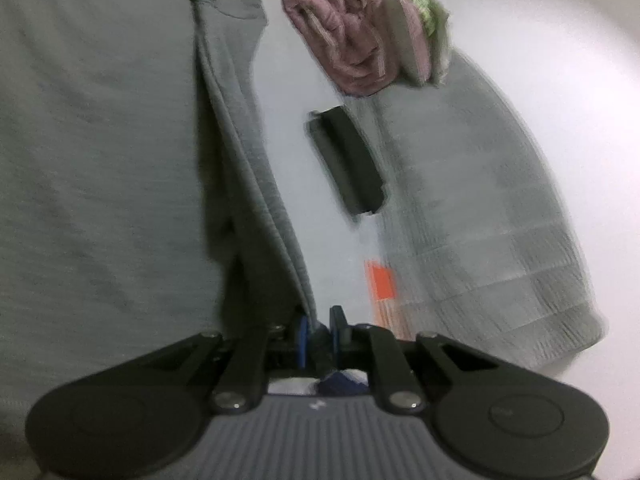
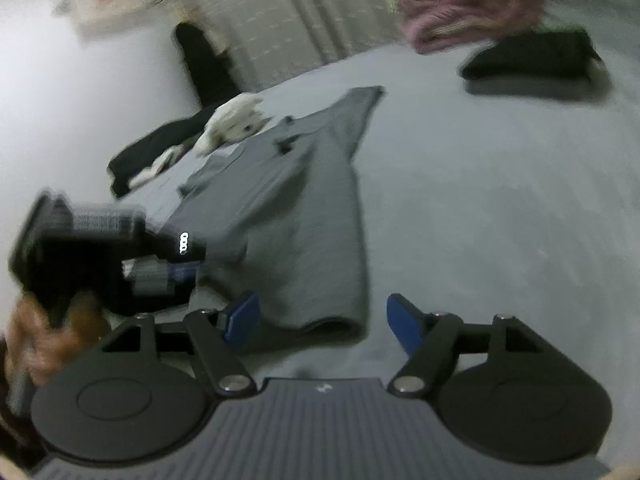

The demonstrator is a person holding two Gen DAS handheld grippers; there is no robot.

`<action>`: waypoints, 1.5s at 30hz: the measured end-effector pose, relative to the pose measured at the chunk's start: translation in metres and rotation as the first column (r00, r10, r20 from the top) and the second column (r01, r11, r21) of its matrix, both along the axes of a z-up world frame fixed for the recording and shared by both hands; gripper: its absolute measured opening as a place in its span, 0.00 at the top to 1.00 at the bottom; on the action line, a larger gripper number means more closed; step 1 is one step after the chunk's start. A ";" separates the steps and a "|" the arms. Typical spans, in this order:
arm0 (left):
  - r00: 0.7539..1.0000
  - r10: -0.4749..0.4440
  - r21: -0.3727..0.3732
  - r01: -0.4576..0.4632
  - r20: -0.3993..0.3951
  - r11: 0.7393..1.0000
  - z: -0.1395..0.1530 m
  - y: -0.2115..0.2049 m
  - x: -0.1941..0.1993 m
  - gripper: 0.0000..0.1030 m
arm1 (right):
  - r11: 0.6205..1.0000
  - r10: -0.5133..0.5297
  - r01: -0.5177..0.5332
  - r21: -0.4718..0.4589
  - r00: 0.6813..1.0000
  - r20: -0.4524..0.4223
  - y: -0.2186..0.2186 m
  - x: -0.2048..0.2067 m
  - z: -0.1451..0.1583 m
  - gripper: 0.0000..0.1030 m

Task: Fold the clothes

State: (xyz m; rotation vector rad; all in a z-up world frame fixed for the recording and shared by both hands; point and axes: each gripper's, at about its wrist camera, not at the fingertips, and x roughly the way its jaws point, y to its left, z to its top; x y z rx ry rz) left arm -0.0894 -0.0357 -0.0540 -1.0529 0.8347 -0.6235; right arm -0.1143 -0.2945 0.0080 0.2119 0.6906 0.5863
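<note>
Left gripper (image 1: 320, 330): blue pads drawn nearly together, pinching the edge of the grey shirt (image 1: 100, 160) at its near hem, cloth visibly wedged between them

Right gripper (image 2: 320, 320): fingers spread wide, nothing between them, hovering just over the folded near edge of the same shirt (image 2: 296, 240), which lies half-folded on the pale bed sheet (image 2: 500, 220)

Risks, as a guess:
- Thin pinch on 1 fold only; a pull sideways likely to slip the hem out, or to drag the whole shirt and undo the fold already made
- Possibly 2 layers caught rather than 1; lifting then bunches the cloth instead of opening a clean crease
- Open right fingers close to the fabric; closing low could snag the sheet along with the shirt
- Both views blurred, so aim at the hem uncertain

Count:
- 2 grippers, 1 closed on cloth, 1 open
- 1 grey shirt being folded
- 1 black pouch (image 1: 346, 164) beside it on the sheet
- 1 pile of pink and green clothes (image 1: 360, 20) at the far side
- 1 grey waffle-weave towel (image 1: 480, 220)
- 1 dark garment with something white on it (image 2: 192, 148), unclear what
</note>
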 end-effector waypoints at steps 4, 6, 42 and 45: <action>1.000 0.006 -0.084 -0.007 -0.012 0.996 0.001 -0.004 0.002 0.89 | 0.991 0.068 -0.057 -0.124 0.994 0.087 0.025 -0.010 -0.006 0.26; 1.000 0.008 -0.094 -0.009 -0.015 0.996 0.001 -0.006 0.001 0.89 | 0.980 0.044 -0.017 -0.197 0.990 0.137 0.036 -0.009 -0.012 0.26; 0.998 0.043 0.350 -0.058 0.051 0.935 0.013 0.010 0.013 0.50 | 0.977 0.060 -0.042 -0.208 0.995 0.079 -0.003 -0.003 0.007 0.33; 0.995 0.071 0.383 -0.092 0.069 0.919 0.016 0.018 0.022 0.45 | 0.988 0.073 -0.064 -0.144 0.995 0.065 -0.004 -0.002 0.013 0.33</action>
